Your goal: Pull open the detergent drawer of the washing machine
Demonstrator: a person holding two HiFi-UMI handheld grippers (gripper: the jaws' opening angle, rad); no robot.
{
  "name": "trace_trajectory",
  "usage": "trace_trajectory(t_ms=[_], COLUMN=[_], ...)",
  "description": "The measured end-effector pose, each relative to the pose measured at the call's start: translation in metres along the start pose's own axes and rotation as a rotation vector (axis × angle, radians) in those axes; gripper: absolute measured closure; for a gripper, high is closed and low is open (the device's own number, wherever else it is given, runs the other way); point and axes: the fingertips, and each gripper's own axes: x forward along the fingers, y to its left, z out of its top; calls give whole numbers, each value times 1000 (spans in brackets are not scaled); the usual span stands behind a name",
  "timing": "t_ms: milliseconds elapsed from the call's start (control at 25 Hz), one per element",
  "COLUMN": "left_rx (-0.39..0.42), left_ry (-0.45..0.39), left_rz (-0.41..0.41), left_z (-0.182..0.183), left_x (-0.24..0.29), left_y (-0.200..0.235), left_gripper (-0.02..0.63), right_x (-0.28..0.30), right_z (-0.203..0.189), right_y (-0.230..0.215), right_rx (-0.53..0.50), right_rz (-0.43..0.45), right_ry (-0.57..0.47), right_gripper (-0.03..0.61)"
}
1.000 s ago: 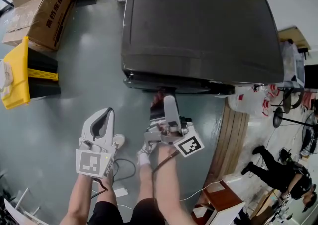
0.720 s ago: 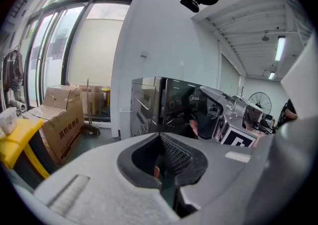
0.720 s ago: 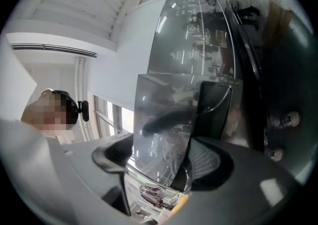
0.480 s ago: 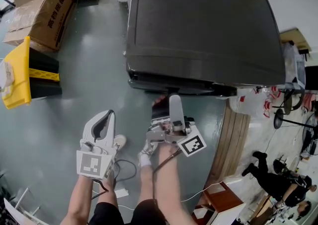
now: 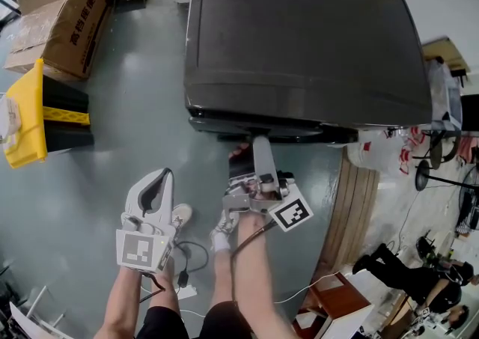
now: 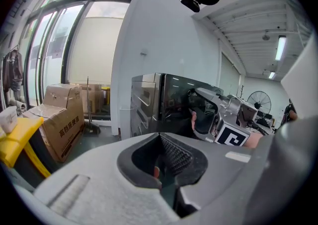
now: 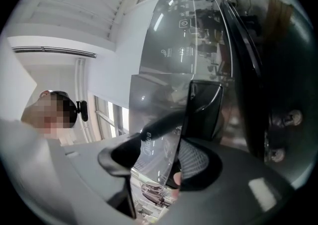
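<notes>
- Found the left claw (image 5: pixel 159 175) closed on nothing, low and well apart from the washing machine (image 5: pixel 299 38); judged it no part of the pull.
- Found the right claw (image 5: pixel 258 143) up against the machine's front, just under the top's front edge, jaws closing with the glossy edge of the detergent drawer (image 7: pixel 166 139) between them, not yet clamped on it.
- Placed the drawer at the top of the front, toward its left side; seemed little or not at all drawn out.
- Judged the drawer front stiff, light plastic, smooth and slippery; expected a slight catch, then an easy slide.
- Judged the surest hold a deep bite across that front edge, pulled straight out, since a shallow pinch could slip off.
</notes>
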Motion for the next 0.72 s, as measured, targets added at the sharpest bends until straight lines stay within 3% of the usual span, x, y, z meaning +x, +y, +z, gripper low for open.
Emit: trace_trajectory(t_ms=[720], left_rx=[18], left_ry=[0], left_rz=[-5], left_z=[-3], left_x=[-9], left_y=[5], left_gripper=[604], right_x=[-29], right_z=[-7], right_y=[11], right_rx=[-17], right_rz=[20], right_ry=[20], right_gripper=[360])
